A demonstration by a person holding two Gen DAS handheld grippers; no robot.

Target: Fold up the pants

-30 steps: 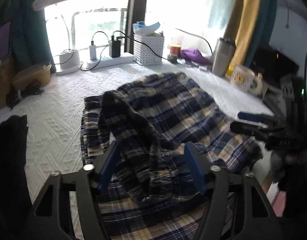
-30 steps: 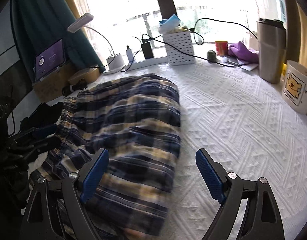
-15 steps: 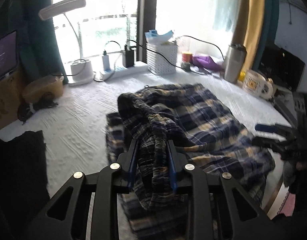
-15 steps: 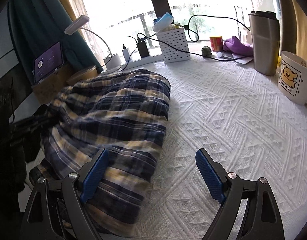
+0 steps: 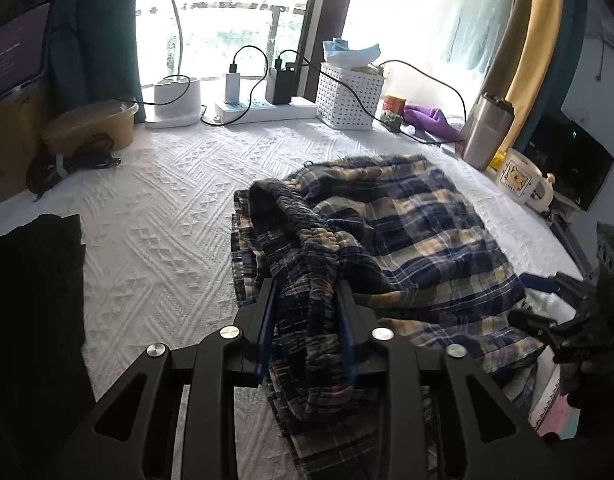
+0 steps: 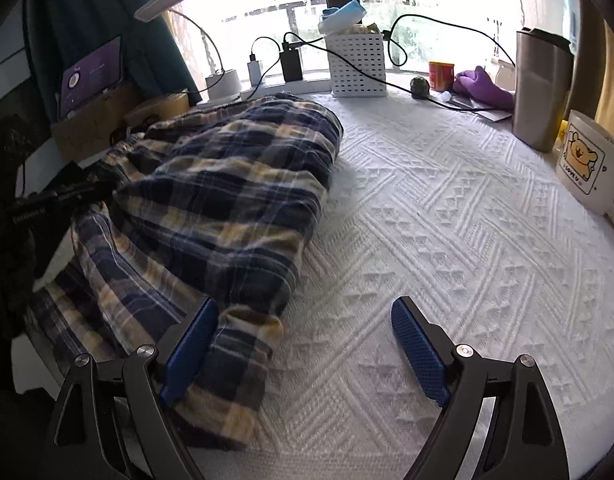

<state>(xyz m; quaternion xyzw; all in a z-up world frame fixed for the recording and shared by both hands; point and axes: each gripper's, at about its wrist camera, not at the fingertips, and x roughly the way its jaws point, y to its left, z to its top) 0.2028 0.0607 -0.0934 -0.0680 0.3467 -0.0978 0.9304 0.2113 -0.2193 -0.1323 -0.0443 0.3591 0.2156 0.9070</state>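
Blue and yellow plaid pants (image 5: 407, 232) lie crumpled on the white textured tablecloth (image 5: 155, 216). My left gripper (image 5: 307, 286) has the bunched elastic waistband between its blue pads, lifted off the cloth. The pads press on the fabric while the jaws are opening slightly. In the right wrist view the pants (image 6: 227, 184) fill the left half. My right gripper (image 6: 305, 308) stands wide open just above the tablecloth. A pant leg's hem lies against its left finger (image 6: 191, 344), and nothing is gripped. The right gripper (image 5: 547, 300) also shows at the pants' right edge.
Along the window stand a desk lamp base (image 5: 175, 100), a power strip (image 5: 263, 110) with chargers and a white basket (image 5: 349, 96). A steel tumbler (image 6: 541, 88) and a bear mug (image 6: 587, 164) are at the right. A black cloth (image 5: 35, 280) lies at the left.
My left gripper closed from wide open onto the waistband and carried it along, dragging the pants across the tablecloth. The right gripper stayed open and barely moved.
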